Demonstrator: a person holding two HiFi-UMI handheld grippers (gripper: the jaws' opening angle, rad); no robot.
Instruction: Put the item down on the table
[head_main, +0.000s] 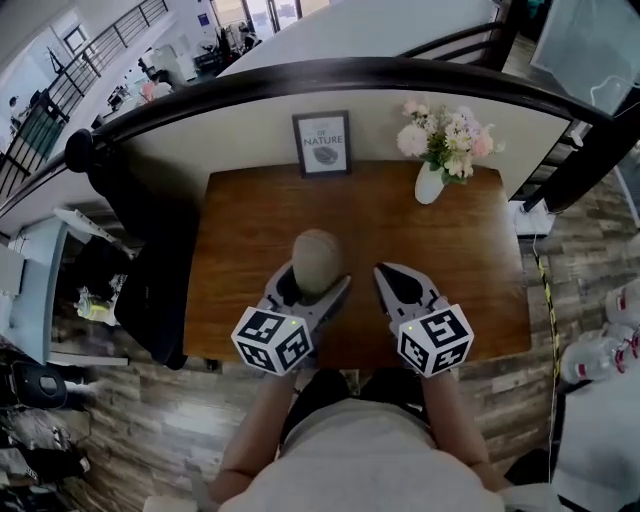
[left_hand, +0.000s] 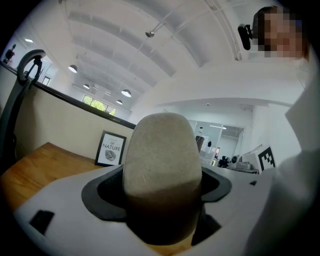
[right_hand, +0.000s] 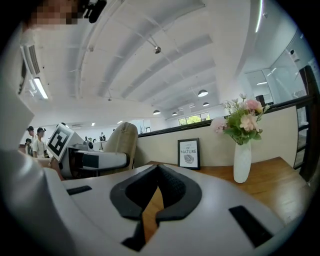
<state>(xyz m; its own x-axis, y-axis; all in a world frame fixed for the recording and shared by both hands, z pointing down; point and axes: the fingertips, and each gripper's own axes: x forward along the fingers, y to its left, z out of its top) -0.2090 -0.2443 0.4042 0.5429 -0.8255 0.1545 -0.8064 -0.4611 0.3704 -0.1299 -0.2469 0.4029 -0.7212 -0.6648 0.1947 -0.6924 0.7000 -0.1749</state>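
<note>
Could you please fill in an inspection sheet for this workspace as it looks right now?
Surface: wooden table, no spills seen.
Job's things: beige egg-shaped item, gripped by the left tool over the table's near part, not yet released.
Clutter: framed print and white vase of flowers along the far edge.
Tools: left tool shut on the item; right tool shut with nothing between its jaws.
Cables: nothing seen on the table.
Surroundings: curved black railing behind the table; plank floor around it.
</note>
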